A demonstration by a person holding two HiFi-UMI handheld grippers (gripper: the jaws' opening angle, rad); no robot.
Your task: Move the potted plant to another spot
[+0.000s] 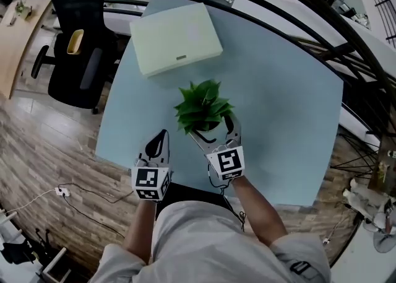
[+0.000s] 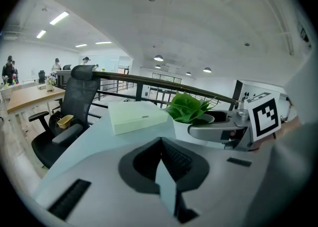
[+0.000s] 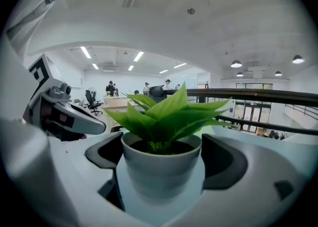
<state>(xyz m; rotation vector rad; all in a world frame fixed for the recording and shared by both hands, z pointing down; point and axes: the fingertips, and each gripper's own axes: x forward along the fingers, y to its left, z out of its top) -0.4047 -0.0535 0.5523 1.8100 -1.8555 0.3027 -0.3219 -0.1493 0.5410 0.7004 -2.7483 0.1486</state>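
Your right gripper (image 1: 212, 126) is on the potted plant (image 3: 161, 164). In the right gripper view the white pot sits square between the two jaws, with a jaw at each side of the rim and no gap I can make out, so I read it as a grip, though I can't judge how firm. Your left gripper (image 1: 162, 134) is idle: jaws pressed together with nothing between them, sitting just left of the right one near the table's (image 1: 291, 121) front edge. The plant is roughly mid-table, a bit toward your side, upright, leaves up and spread above the rim. The pale green box (image 1: 175, 38) lies well beyond it toward the far edge, and the black office chair (image 1: 77, 34) is off the table's far left corner. Progress, as I judge it: reach and grasp look done, the move itself not — the pot looks to be on or right at the table surface, and I can't tell from any view whether it has left the tabletop. What's left is to lift, carry to a new spot and set down. There's plenty of bare table to the right of the plant and some to the left, so either side works, and the box side is the tighter one. Keep the pot level on the carry — the jaws hold it near the rim, so a tilt could spill soil or let it slip. The left gripper needs nothing; just keep it out of the path.
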